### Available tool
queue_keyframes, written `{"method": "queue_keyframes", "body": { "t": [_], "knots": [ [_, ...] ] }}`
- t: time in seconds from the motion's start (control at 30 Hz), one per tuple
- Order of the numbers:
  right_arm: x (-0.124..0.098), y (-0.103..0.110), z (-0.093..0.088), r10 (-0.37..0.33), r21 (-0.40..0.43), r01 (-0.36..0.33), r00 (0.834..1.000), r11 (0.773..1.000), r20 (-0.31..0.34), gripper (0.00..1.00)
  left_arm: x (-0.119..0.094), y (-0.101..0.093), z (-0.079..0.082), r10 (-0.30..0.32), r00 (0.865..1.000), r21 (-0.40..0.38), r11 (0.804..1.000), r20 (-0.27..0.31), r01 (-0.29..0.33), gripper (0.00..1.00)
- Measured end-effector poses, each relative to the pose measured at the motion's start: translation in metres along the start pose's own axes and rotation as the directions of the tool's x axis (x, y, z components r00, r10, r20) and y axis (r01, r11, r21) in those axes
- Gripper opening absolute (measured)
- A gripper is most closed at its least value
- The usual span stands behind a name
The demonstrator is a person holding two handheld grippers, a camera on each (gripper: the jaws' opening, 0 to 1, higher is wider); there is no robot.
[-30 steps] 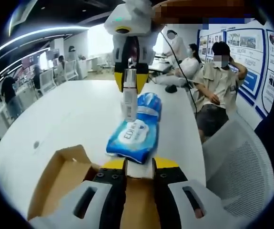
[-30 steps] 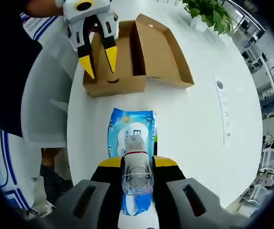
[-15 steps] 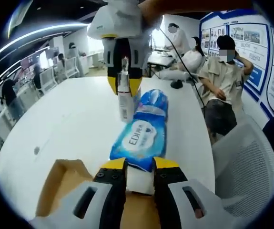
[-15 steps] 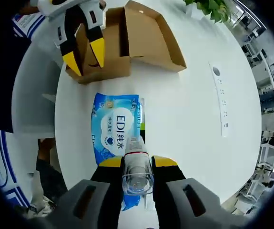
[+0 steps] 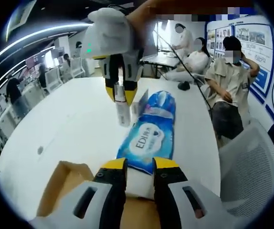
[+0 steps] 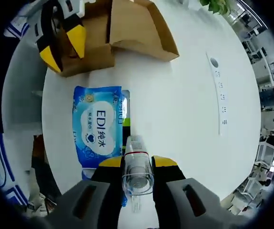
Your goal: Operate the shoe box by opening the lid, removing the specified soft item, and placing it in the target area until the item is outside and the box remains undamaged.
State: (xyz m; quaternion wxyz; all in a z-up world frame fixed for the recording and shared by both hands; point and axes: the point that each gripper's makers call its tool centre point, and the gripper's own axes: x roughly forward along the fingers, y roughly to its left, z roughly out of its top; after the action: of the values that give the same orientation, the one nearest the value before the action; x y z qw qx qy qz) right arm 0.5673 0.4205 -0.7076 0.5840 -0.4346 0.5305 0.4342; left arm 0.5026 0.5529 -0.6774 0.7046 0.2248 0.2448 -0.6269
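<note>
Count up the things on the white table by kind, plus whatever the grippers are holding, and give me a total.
Cardboard box: 1
Blue wipes pack: 1
Small clear bottle, held in the right gripper: 1
Small flat packet beside the wipes pack: 1
Power strip set in the table: 1
Total: 5

shoe box cut by edge; bottle label unreadable.

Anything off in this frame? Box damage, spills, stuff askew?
Nothing stands out. The shoe box sits open and looks intact, the blue wipes pack lies flat on the white table, and the right tongs hold a clear bottle. No spill visible.
</note>
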Motion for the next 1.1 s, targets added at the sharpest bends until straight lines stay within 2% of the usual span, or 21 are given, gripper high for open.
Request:
{"method": "queue_keyframes", "body": {
  "t": [0.27,0.5,1.1],
  "knots": [
    [0.016,-0.008,0.006,0.005,0.012,-0.005,1.0,1.0,-0.016,0.19,-0.004,0.0,0.001,0.001,1.0,-0.003,1.0,0.011,-0.001,0.19],
    [0.026,-0.012,0.011,0.003,0.013,-0.003,1.0,1.0,-0.021,0.19,-0.007,0.004,-0.005,0.006,1.0,-0.011,1.0,0.005,-0.006,0.19],
    [0.034,-0.013,0.013,0.004,0.014,-0.004,1.0,1.0,-0.023,0.2,-0.012,0.005,-0.013,0.011,1.0,-0.025,1.0,0.0,-0.011,0.18]
  ]
}}
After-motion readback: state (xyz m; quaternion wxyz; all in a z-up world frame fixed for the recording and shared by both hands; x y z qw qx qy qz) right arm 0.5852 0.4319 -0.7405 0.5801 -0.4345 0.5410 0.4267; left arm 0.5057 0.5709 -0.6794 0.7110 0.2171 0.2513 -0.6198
